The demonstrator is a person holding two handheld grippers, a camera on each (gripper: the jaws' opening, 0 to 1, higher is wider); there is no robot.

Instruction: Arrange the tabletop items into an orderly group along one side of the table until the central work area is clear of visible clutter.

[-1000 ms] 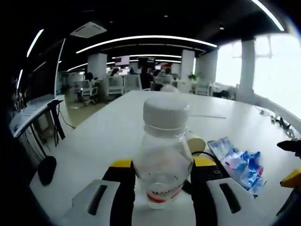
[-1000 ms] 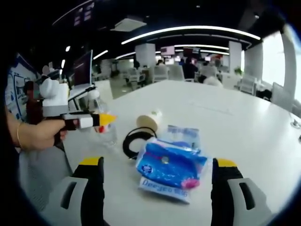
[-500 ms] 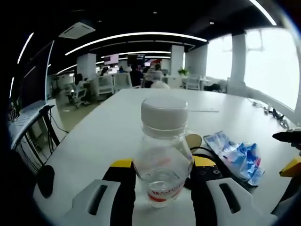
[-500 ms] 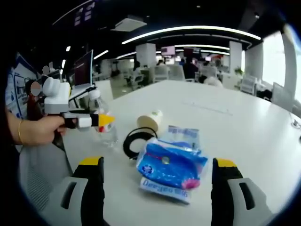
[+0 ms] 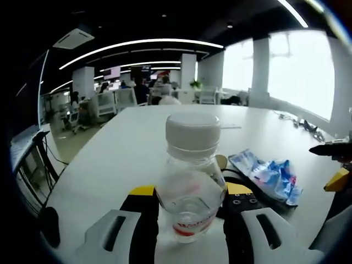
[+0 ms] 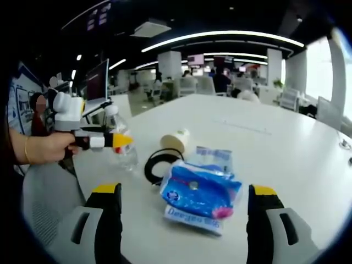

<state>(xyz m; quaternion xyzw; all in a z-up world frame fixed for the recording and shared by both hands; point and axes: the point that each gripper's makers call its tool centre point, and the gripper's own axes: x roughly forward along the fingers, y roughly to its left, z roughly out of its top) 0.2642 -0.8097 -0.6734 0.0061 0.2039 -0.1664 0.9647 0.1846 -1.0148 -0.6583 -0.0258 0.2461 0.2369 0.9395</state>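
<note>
A clear plastic bottle [image 5: 190, 187] with a white cap stands upright near the bench's [image 6: 264, 137] left edge. Beside it lie a black coiled cable [image 6: 160, 164], a roll of tape [image 6: 175, 139] and a crumpled blue tissue pack [image 6: 201, 192], close together.

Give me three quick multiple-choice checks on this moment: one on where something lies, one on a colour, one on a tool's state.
1. The black cable coil lies:
A. beside the blue tissue pack
B. on the floor
C. on a chair

2. The bottle cap is:
A. red
B. white
C. green

3. The left tool is:
A. open, holding nothing
B. shut on the bottle
C. shut on the pack

Answers: 1 A, coil and pack sit together on the table. 2 B, the cap is white. 3 B, both jaws press the bottle's sides.
</note>
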